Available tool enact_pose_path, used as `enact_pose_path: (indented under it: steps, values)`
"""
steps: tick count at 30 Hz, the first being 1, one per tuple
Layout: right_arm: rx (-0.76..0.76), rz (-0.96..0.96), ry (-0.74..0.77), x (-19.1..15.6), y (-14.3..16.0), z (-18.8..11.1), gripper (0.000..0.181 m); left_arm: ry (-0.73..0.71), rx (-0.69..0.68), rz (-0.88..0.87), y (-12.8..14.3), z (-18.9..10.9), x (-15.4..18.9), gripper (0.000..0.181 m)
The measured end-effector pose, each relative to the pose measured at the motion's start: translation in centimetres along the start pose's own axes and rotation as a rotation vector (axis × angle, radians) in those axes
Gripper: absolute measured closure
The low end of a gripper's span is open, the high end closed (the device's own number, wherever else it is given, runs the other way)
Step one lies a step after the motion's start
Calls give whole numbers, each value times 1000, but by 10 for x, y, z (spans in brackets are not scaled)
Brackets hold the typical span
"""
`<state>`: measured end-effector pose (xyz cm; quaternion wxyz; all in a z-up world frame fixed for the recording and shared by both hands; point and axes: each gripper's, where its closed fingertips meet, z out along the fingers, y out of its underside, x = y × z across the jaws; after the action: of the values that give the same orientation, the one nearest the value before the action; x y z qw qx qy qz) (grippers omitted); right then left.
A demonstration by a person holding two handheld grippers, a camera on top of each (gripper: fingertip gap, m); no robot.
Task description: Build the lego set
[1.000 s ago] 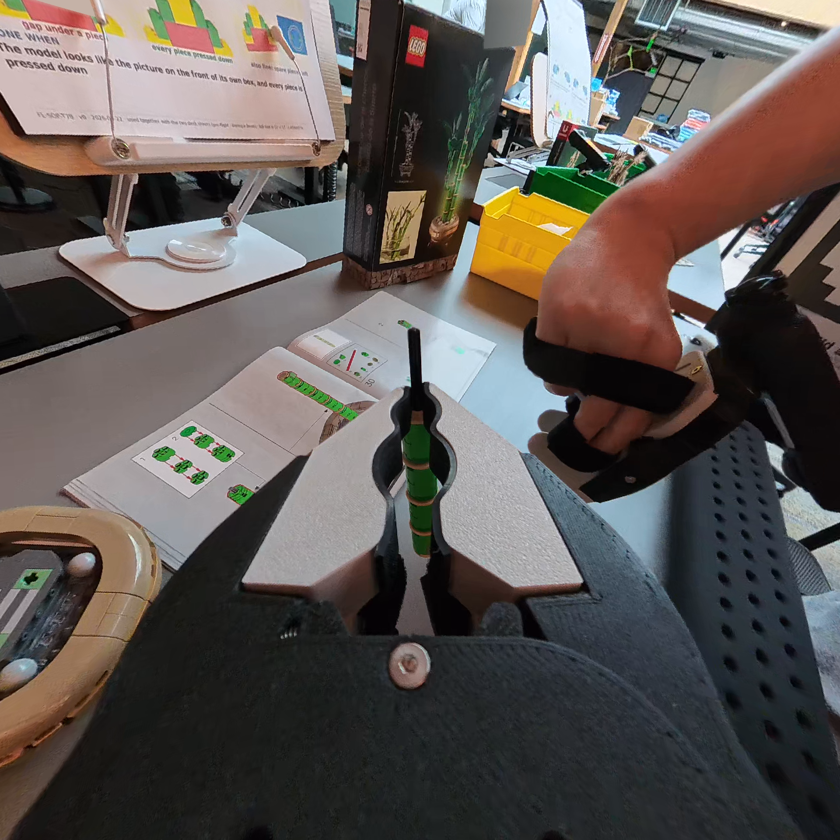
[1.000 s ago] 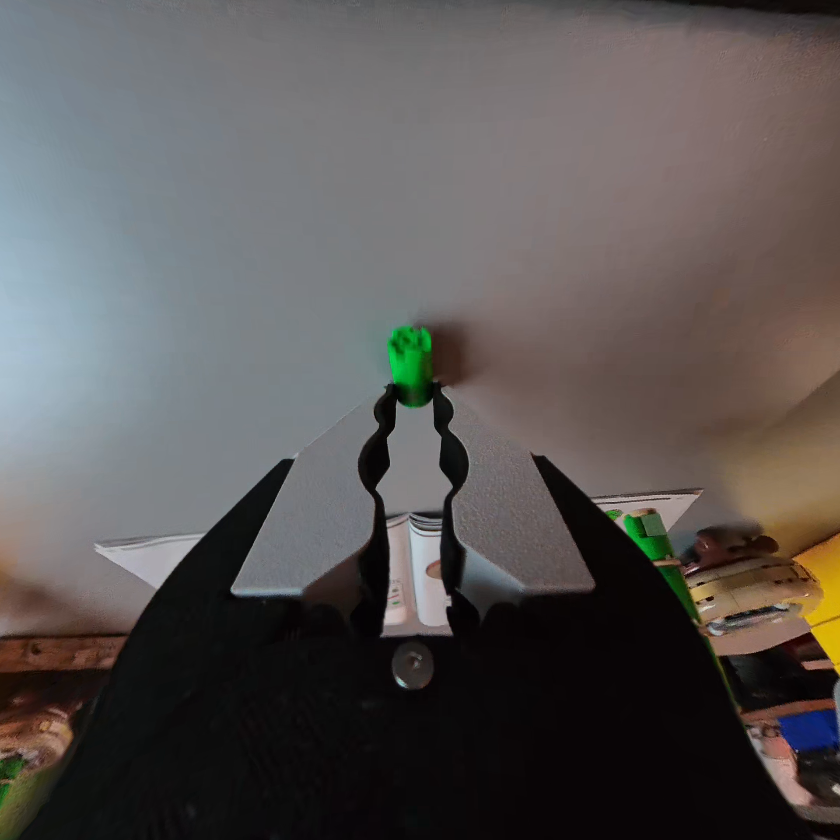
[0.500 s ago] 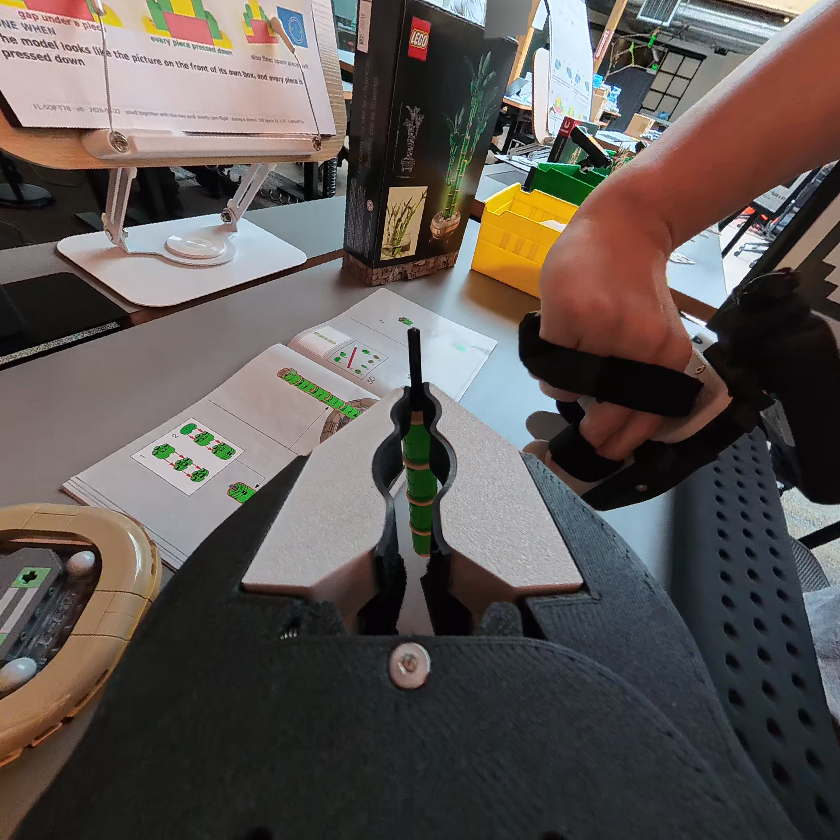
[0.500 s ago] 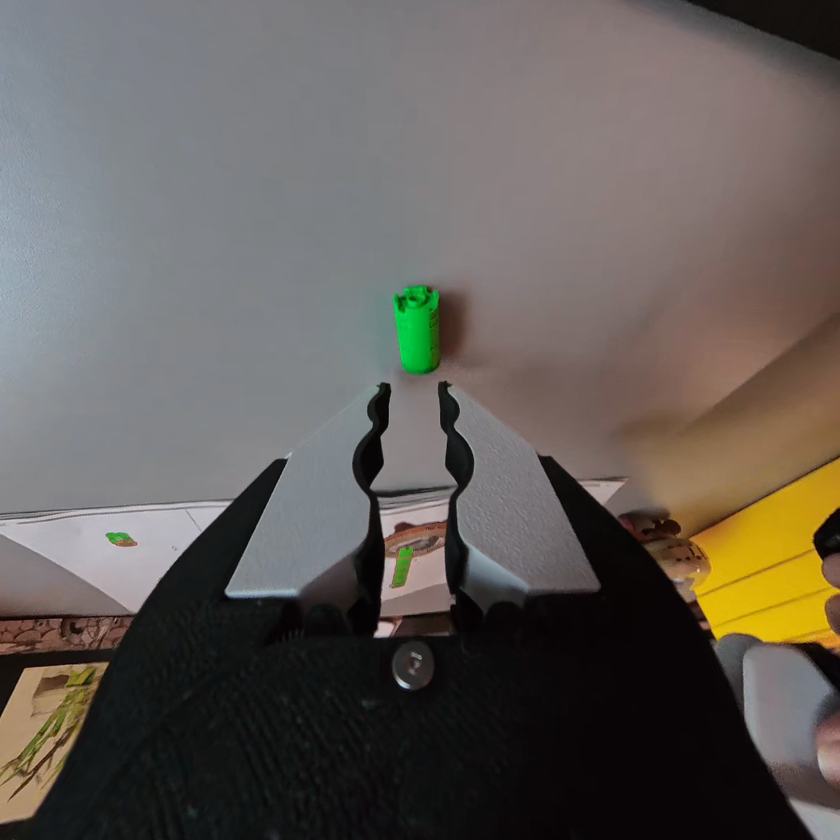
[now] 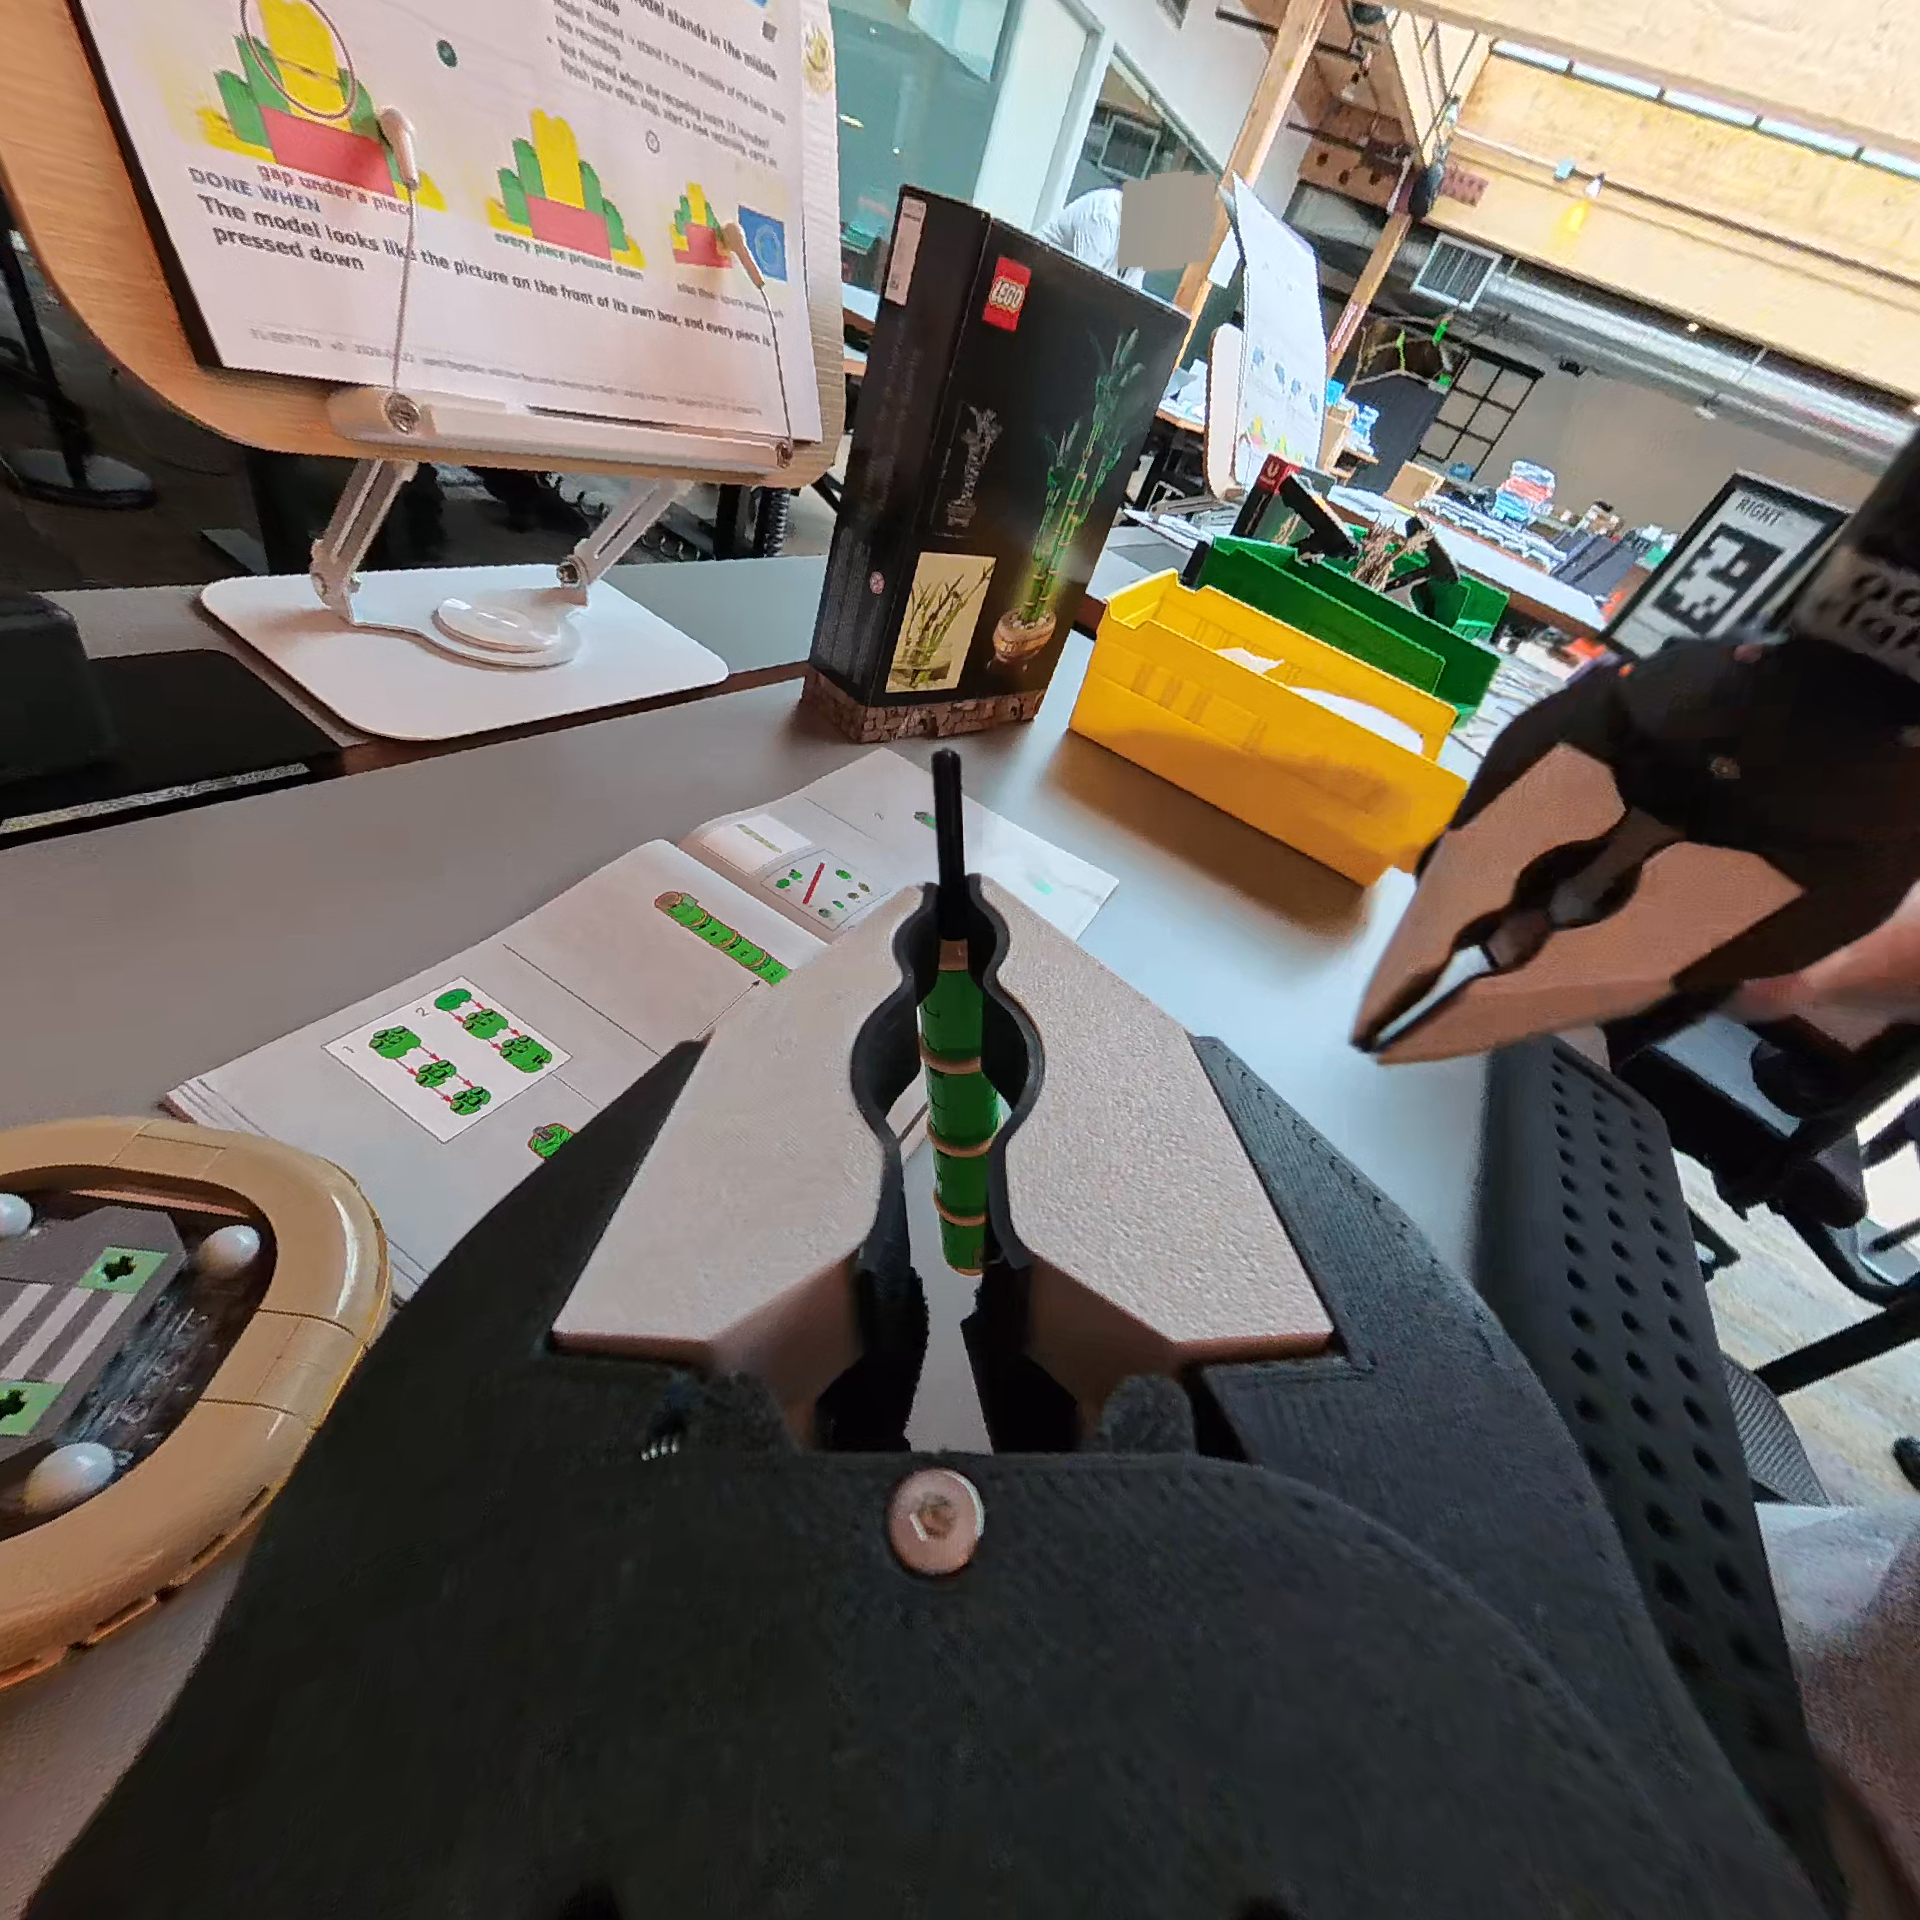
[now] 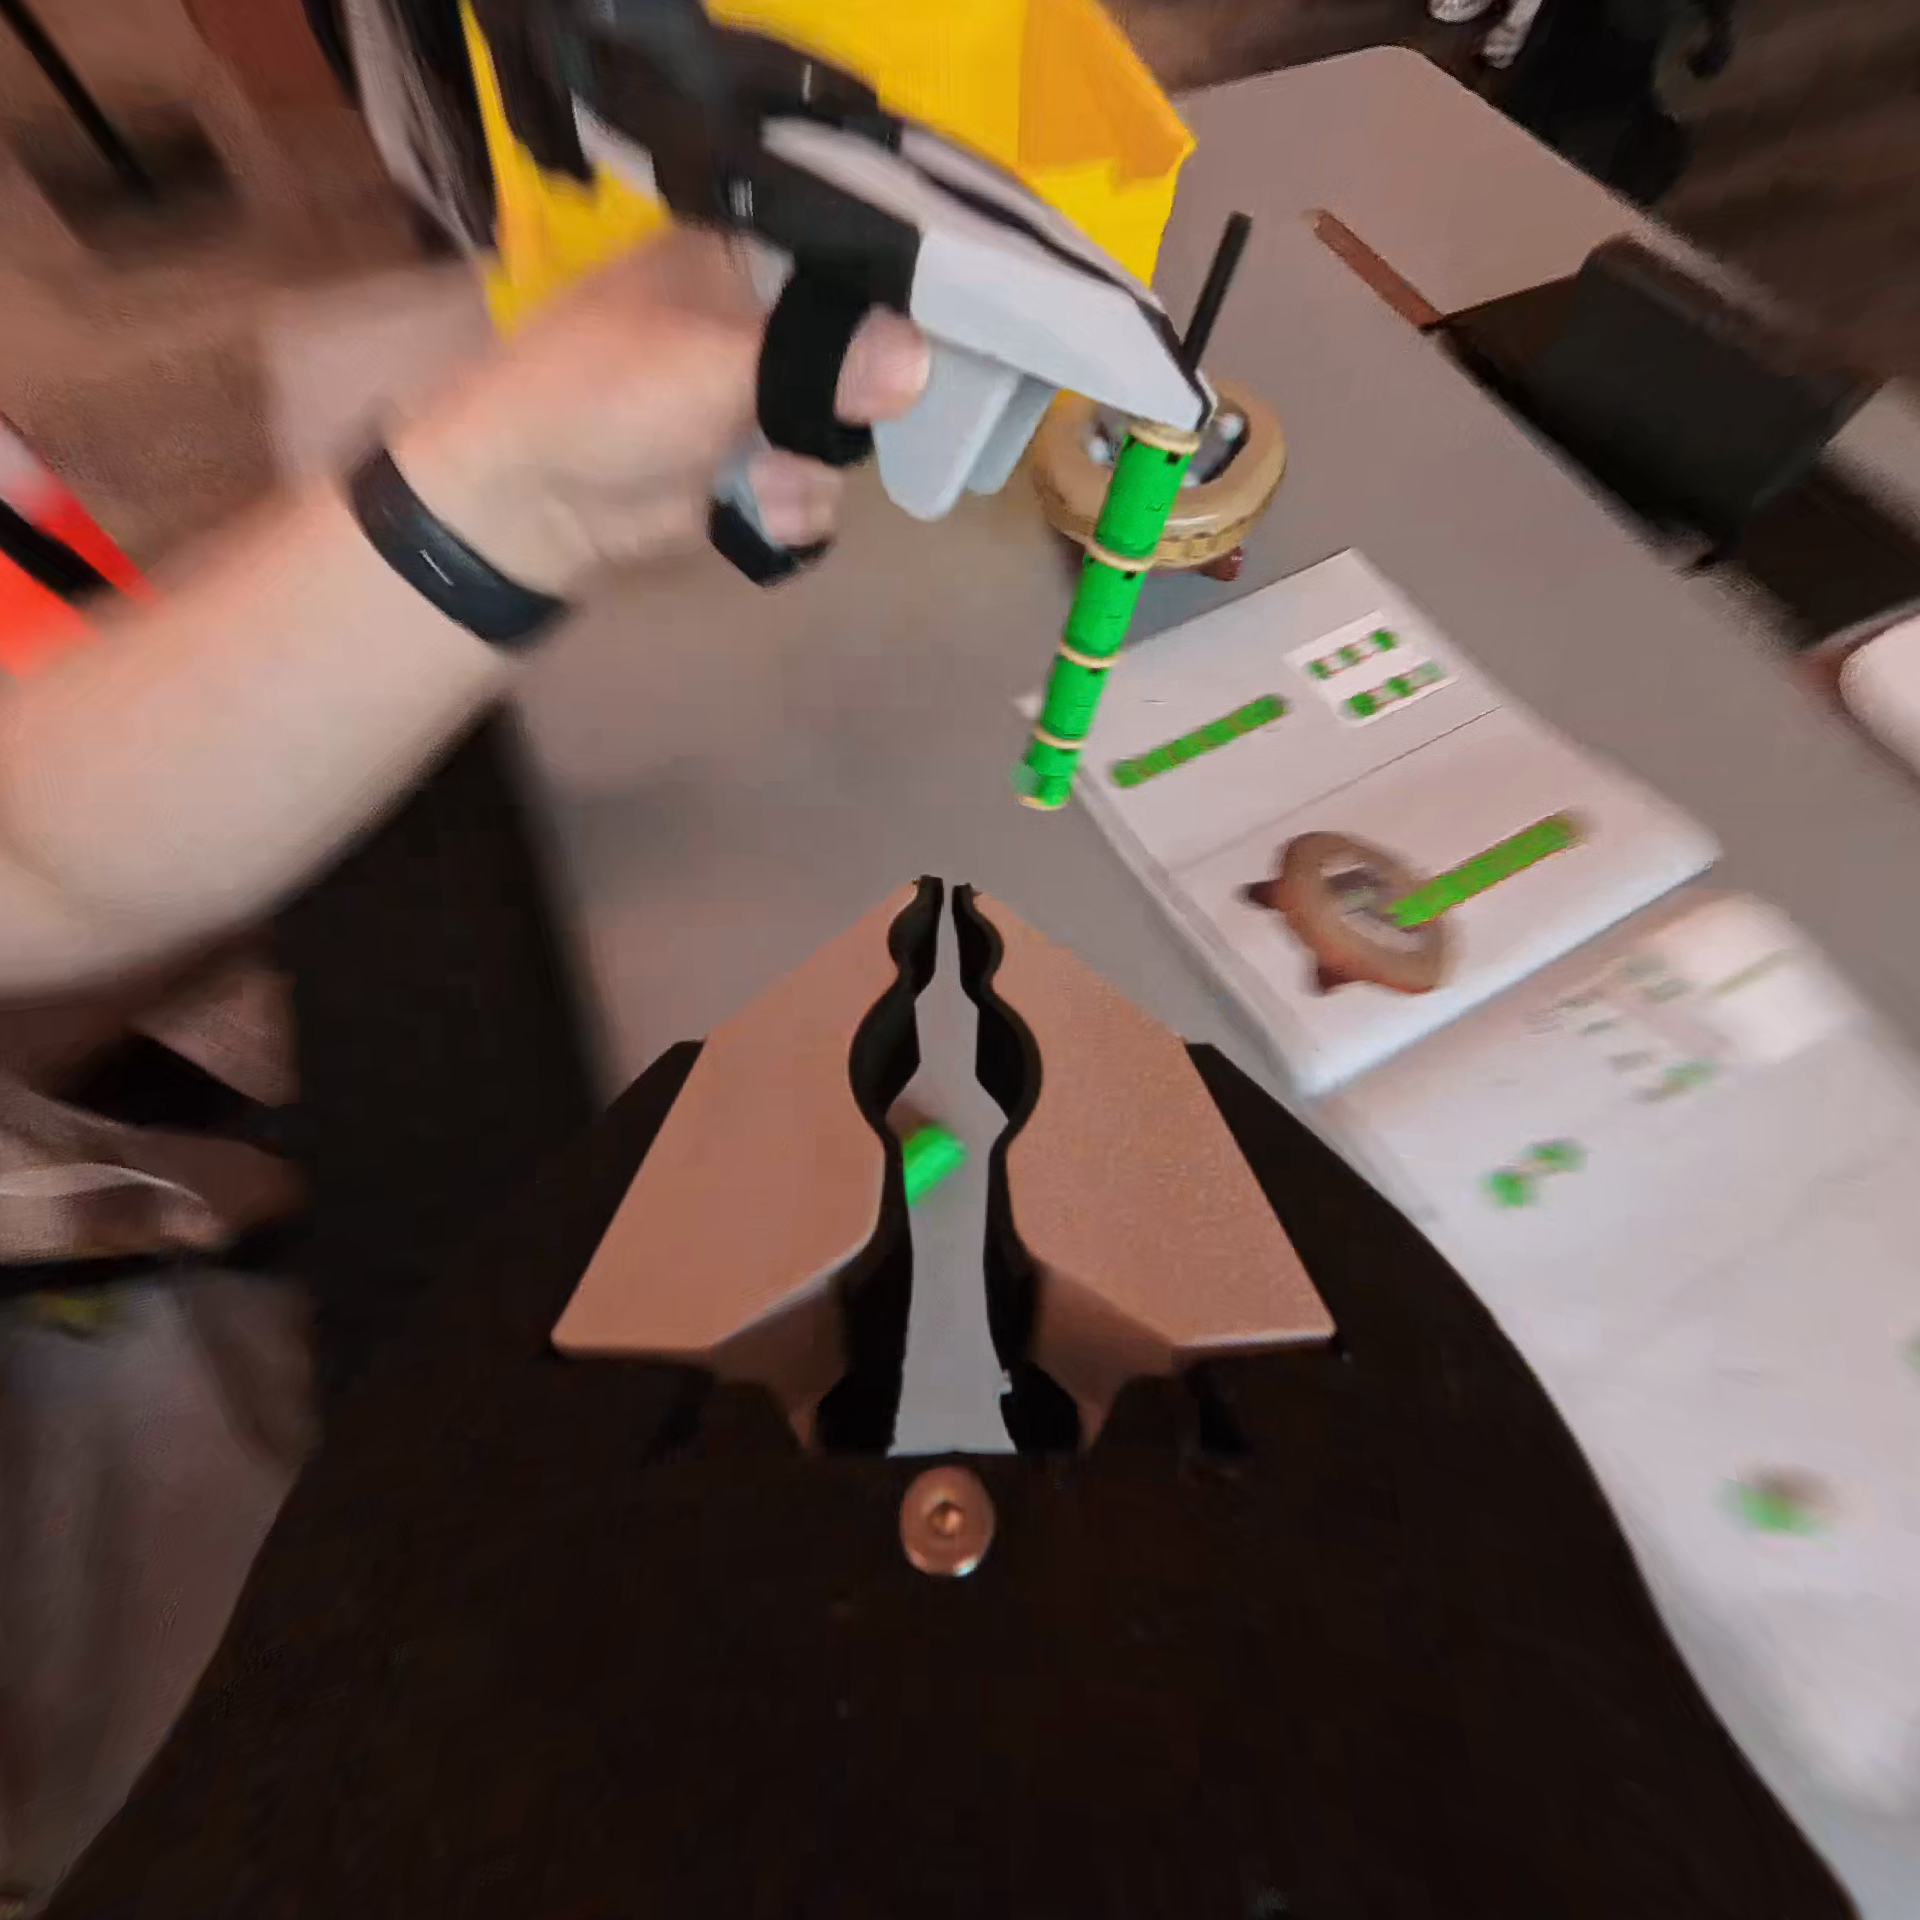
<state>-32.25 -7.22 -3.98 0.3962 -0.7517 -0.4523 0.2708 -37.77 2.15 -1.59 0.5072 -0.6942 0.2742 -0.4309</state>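
Observation:
My left gripper (image 5: pixel 951 909) is shut on a green bamboo stalk (image 5: pixel 956 1091) with tan rings, held above the grey table (image 5: pixel 312 883). A thin black axle (image 5: pixel 948 831) sticks out past the fingertips. My right gripper (image 6: pixel 948 888) is shut and empty, and it shows at the right of the left wrist view (image 5: pixel 1371 1039). In the right wrist view it faces the left gripper (image 6: pixel 1195 405) and the stalk (image 6: pixel 1101 613). A small green round piece (image 6: pixel 928 1158) lies on the table (image 6: pixel 779 727) below the right fingers. The tan pot base (image 5: pixel 156 1351) sits at the left.
An open instruction booklet (image 5: pixel 623 966) lies mid-table. Behind it stand the set's black box (image 5: pixel 987 468), a yellow bin (image 5: pixel 1247 707), a green bin (image 5: pixel 1351 603) and a document stand (image 5: pixel 468 644). A perforated black chair back (image 5: pixel 1610 1247) is at the right. The tips of one gripper are about 12 cm away from the tips of the other. The tan pot base (image 5: pixel 156 1351) is about 15 cm from my left fingertips.
My right gripper let go of the small green piece on the table, lifted away, swung round to face the left gripper, and its jaws closed. The left gripper kept hold of the stalk.

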Motion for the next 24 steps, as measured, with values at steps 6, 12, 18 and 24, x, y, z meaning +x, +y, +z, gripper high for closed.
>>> enact_pose_path:
  steps: [6,12,18,24]
  values:
    - [-151,570,-222,-21,66,19,181,41,4,-27,2,5,6,179]
    - [-495,469,44,-5,106,34,150,49,-18,-11,7,10,11,179]
    - [-665,531,65,-12,109,51,143,97,36,-18,-6,3,24,179]
    - [-871,384,130,-17,120,56,142,107,57,-22,-10,-1,25,179]
